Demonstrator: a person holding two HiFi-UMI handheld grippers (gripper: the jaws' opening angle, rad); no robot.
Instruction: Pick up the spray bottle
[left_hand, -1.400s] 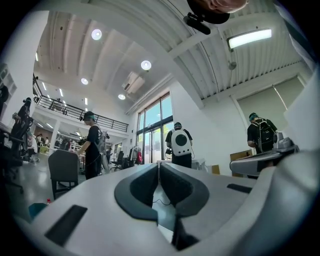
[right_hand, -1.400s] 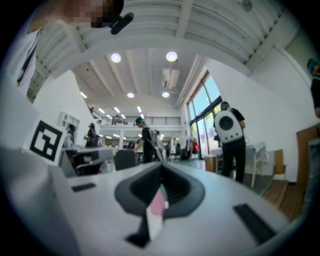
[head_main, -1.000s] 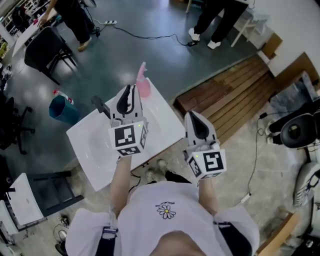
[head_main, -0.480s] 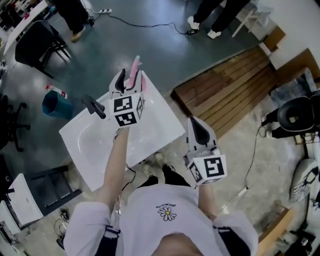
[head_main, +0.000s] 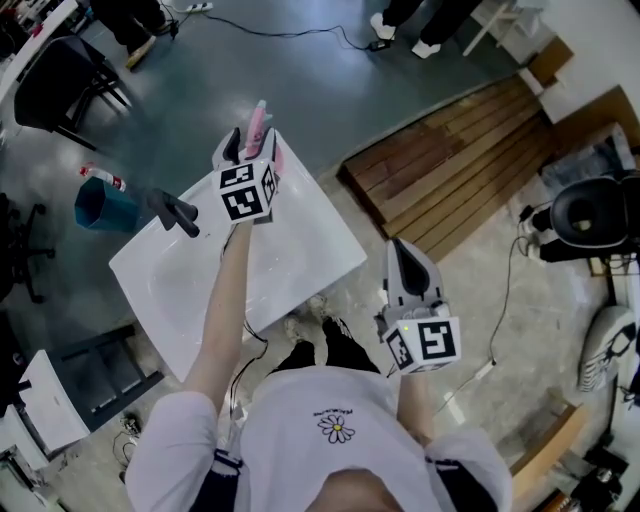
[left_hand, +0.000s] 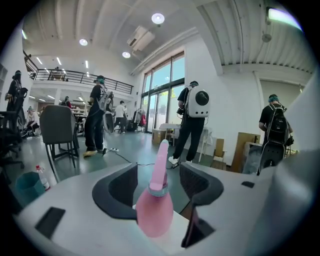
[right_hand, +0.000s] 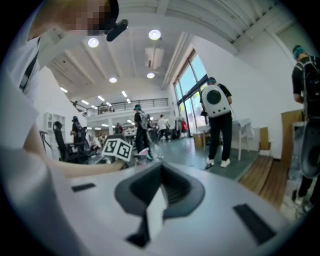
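Note:
A pink spray bottle (head_main: 257, 125) stands upright at the far corner of a white basin (head_main: 300, 250). My left gripper (head_main: 250, 140) reaches out to it on an outstretched arm. In the left gripper view the spray bottle (left_hand: 154, 210) sits between the two jaws, with a gap on each side. Those jaws have just been opening, and the left gripper (left_hand: 159, 182) is open around the bottle. My right gripper (head_main: 403, 250) hangs close to my body, off the basin's right edge. In its own view the right gripper (right_hand: 161, 172) is shut on nothing.
A black faucet (head_main: 172, 210) sticks up at the basin's left edge. Beyond it on the floor stand a teal bin (head_main: 100, 205) and a black chair (head_main: 55, 85). A wooden platform (head_main: 450, 170) lies to the right. People stand further off (left_hand: 192, 125).
My left arm has stretched forward and brought its gripper from over the basin to the pink bottle, with the jaws spread wider. My right gripper has drawn slightly back toward my body.

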